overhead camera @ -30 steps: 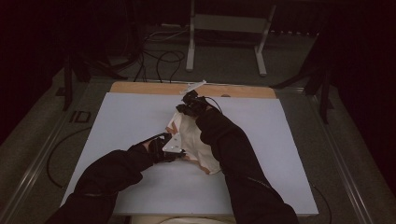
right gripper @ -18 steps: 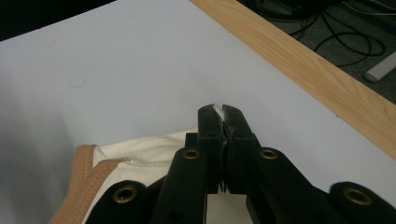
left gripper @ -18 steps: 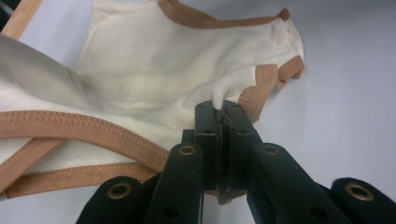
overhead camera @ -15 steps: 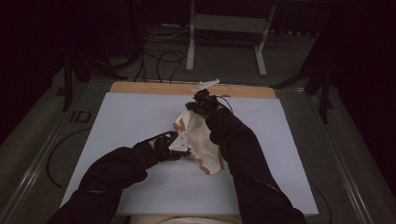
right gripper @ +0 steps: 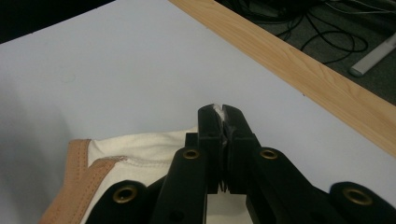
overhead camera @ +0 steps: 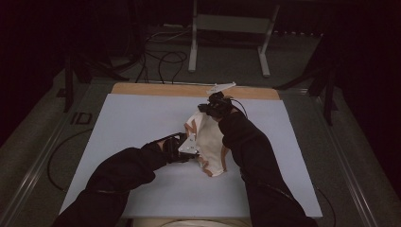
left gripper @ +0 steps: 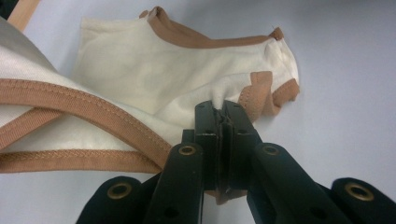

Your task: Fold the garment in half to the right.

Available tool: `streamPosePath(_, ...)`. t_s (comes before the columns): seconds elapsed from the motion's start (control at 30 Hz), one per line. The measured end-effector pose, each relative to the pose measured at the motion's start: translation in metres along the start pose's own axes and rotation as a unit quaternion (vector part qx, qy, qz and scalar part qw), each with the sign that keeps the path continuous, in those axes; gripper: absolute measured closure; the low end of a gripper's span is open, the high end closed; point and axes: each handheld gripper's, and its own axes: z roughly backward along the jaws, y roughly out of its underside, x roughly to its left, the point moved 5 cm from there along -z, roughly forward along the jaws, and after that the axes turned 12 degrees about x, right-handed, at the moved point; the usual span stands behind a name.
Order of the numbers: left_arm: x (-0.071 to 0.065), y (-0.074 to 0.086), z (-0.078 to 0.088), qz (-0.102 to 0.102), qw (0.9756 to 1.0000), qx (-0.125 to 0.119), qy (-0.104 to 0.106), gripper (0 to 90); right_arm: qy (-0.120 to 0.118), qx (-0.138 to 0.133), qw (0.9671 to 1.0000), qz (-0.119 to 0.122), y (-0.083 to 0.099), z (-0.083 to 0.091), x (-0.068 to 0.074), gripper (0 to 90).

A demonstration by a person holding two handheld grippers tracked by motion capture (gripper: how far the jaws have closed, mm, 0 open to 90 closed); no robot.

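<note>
The cream garment with tan trim (overhead camera: 208,142) lies near the middle of the pale tabletop (overhead camera: 132,123), bunched and stretched between the 2 tools rather than spread flat. Against the picture from 1 second ago, its far end has been drawn further toward the wooden strip (overhead camera: 156,89) at the tabletop's far edge, so the cloth now runs longer from near to far, while its near end has stayed roughly where it was, just right of the left hand. The left hand-held gripper (left gripper: 223,122) is clamped tight on a pinch of cream fabric beside a tan-bound opening; in its own view the jaws meet with cloth squeezed between them, and the rest of the garment (left gripper: 154,79) fans out behind, its tan binding crossing the left of the picture. In the high view this gripper (overhead camera: 189,147) sits at the garment's near left side, grey plate on top. The right hand-held gripper (right gripper: 223,116) is likewise closed on the cloth, a sliver of white fabric showing between the jaw tips, with the tan-edged body of the garment (right gripper: 116,163) below and to the left of it. From above, it (overhead camera: 209,108) has shifted up and right since the earlier frame, now close to the wooden strip (right gripper: 299,65).
</note>
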Motion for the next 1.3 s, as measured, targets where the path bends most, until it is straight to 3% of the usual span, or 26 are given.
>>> streamPosePath(0.7,-0.004,-0.027,-0.025,0.006,0.9996,0.000,0.026,86.9,0.012,0.007,0.9996,-0.026,0.040,0.006,-0.032,87.9)
streamPosePath(1.3,-0.009,-0.043,-0.047,0.009,0.9990,0.009,0.044,86.8,0.022,0.019,0.9986,-0.045,0.076,-0.009,-0.052,87.8)
